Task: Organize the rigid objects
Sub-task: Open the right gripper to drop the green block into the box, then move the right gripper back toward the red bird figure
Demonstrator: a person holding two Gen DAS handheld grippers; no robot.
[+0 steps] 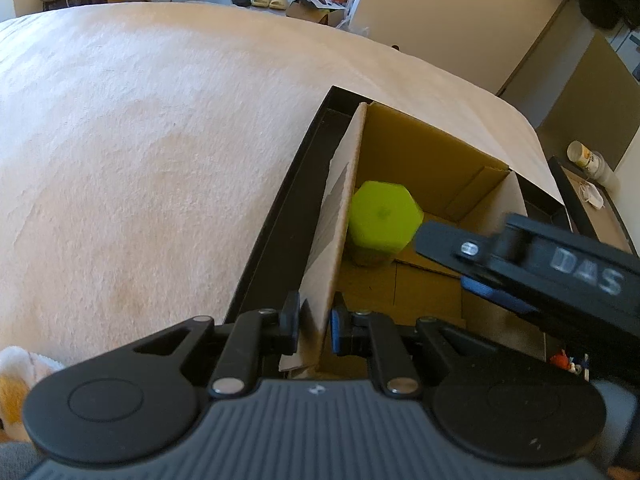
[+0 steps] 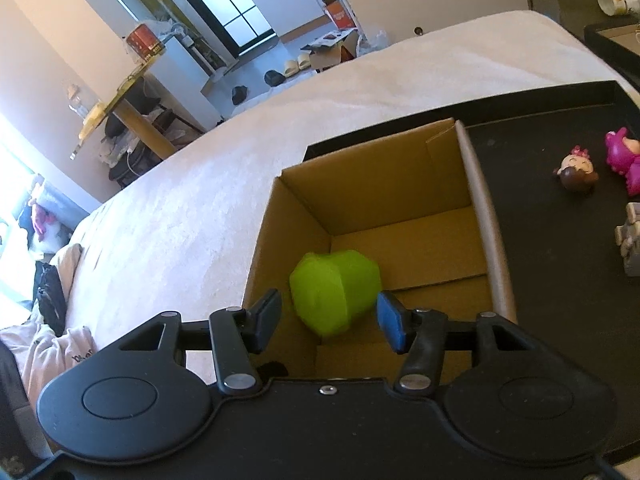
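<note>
Lime-green hexagonal block [image 2: 335, 292] lies inside cardboard box [image 2: 376, 176].

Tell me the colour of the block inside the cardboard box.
Lime green block; clearest in the left wrist view.

My right gripper [image 2: 328, 322] is open over the cardboard box [image 2: 400, 184], fingers either side of the green block [image 2: 334, 290] without touching it. Block sits on the box floor. Three small toys on the black tray [image 2: 540, 240] to the right: doll [image 2: 578, 174], pink figure [image 2: 624, 158], grey piece [image 2: 632, 240].
</note>
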